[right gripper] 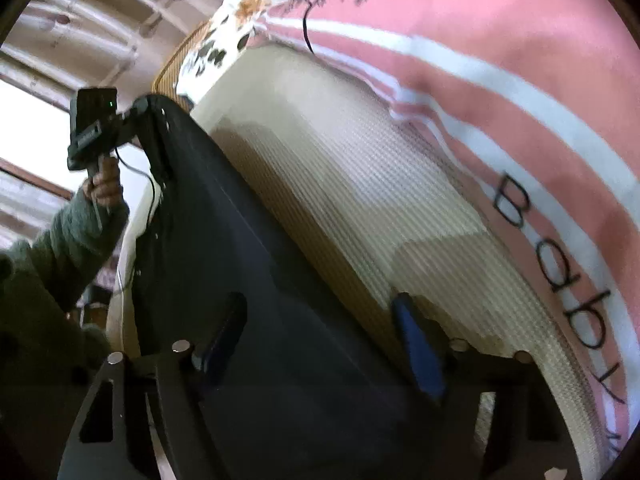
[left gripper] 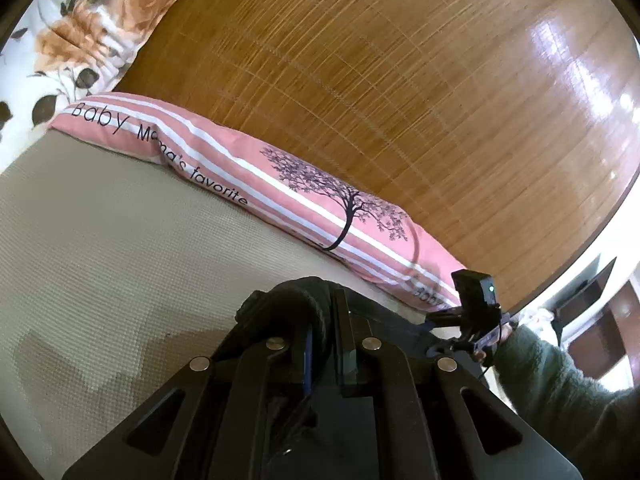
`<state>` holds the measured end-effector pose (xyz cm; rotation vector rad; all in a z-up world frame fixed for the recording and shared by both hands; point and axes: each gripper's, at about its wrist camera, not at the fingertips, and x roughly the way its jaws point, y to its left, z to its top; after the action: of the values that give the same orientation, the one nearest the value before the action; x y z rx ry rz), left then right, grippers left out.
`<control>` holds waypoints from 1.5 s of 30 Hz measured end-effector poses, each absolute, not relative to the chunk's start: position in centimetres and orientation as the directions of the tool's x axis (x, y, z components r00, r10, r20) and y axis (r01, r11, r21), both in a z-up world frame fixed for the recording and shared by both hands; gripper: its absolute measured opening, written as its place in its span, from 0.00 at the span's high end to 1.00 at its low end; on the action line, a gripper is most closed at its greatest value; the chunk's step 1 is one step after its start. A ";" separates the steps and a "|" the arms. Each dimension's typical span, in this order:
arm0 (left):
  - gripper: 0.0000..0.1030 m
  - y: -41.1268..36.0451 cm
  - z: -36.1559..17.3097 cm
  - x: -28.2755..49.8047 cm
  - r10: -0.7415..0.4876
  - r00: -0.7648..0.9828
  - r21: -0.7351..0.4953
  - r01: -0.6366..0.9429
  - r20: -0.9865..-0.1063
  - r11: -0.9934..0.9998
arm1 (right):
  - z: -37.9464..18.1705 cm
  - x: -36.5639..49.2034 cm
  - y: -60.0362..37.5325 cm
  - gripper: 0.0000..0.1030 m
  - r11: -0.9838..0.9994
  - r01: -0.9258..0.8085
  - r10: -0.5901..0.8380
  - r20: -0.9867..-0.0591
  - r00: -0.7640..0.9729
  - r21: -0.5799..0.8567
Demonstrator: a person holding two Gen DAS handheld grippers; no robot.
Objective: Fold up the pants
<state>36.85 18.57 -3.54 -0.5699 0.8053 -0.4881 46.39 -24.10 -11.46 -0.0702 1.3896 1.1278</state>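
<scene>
Item one: my left gripper (left gripper: pixel 326 344), jaws pressing together on a bunched fold of the dark pants (right gripper: pixel 248 280), lifting that end off the bed.

Item two: my right gripper (right gripper: pixel 320 340), jaws standing apart, one blue-padded finger (right gripper: pixel 420 352) over the beige textured mat (right gripper: pixel 360 184), the other over the dark cloth; whether the pads are touching it I cannot tell.

Item three: the pants are hanging as a long dark strip from the left grip, running down across the mat.

Item four: a pink striped pillow (left gripper: pixel 256 172) is lying along the mat's far edge, a floral blanket (left gripper: pixel 80 32) beyond it, both on a bamboo mat (left gripper: pixel 400 100).
</scene>
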 end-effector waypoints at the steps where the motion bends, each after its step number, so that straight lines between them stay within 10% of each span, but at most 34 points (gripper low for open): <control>1: 0.92 18.5 -3.5 36.9 -0.596 0.601 -0.634 0.185 -0.532 0.751 | -11.6 46.6 -24.2 0.40 0.511 -0.657 0.574 -0.789 -0.220 0.555; 15: 0.92 17.2 -5.0 38.5 -0.478 0.602 -0.513 0.129 -0.639 0.848 | -10.8 43.7 -27.9 0.88 0.642 -0.655 0.478 -0.876 -0.063 0.398; 28: 0.92 15.6 -0.9 34.6 -0.437 0.643 -0.360 0.257 -0.629 0.897 | -2.2 32.3 -29.2 0.93 0.846 -0.518 0.327 -0.891 0.316 0.127; 45: 0.92 18.1 -0.2 17.1 -0.475 0.572 -0.329 0.346 -0.668 0.879 | -4.7 13.0 -28.9 0.95 0.888 -0.362 0.390 -0.880 0.270 0.283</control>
<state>17.11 18.14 -0.18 -0.1685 0.8323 -0.4837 12.96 -28.86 -4.70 0.0274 1.1944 0.5067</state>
